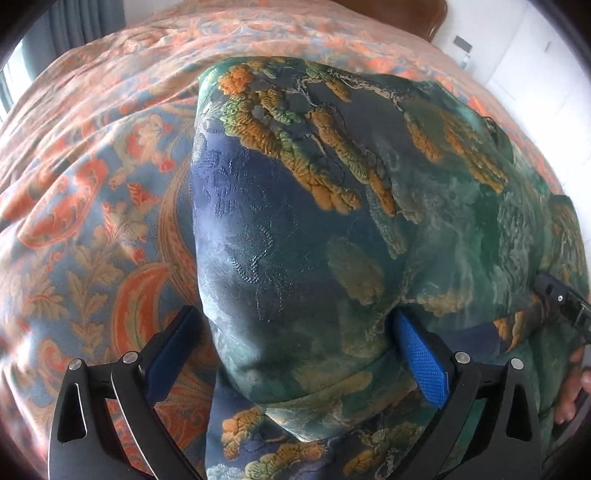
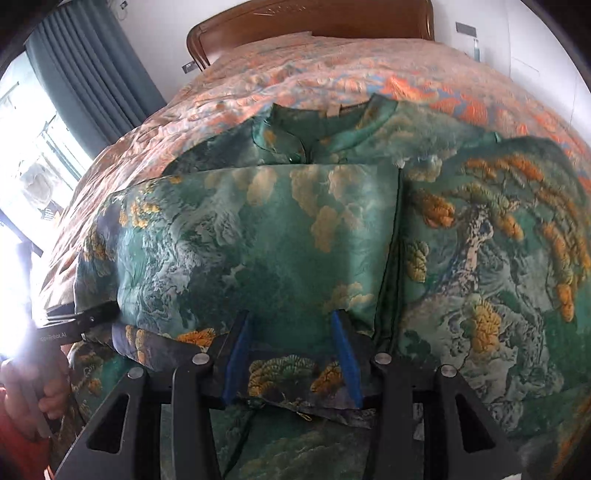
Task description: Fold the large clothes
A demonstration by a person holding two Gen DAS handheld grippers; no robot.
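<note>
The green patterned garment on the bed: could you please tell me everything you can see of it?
The green patterned garment looks like shiny satin brocade, green shading to dark blue, printed with orange-gold trees and pale clouds. It lies on the floral bedspread, collar towards the headboard, with one panel folded across its middle to a straight edge. The left hand-held gripper straddles a raised fold, fingers wide; the right hand-held gripper sits partly open over the near edge.

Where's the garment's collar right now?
In the right wrist view, the collar sits at the garment's far edge, toward the wooden headboard, on the patterned bedspread.
</note>
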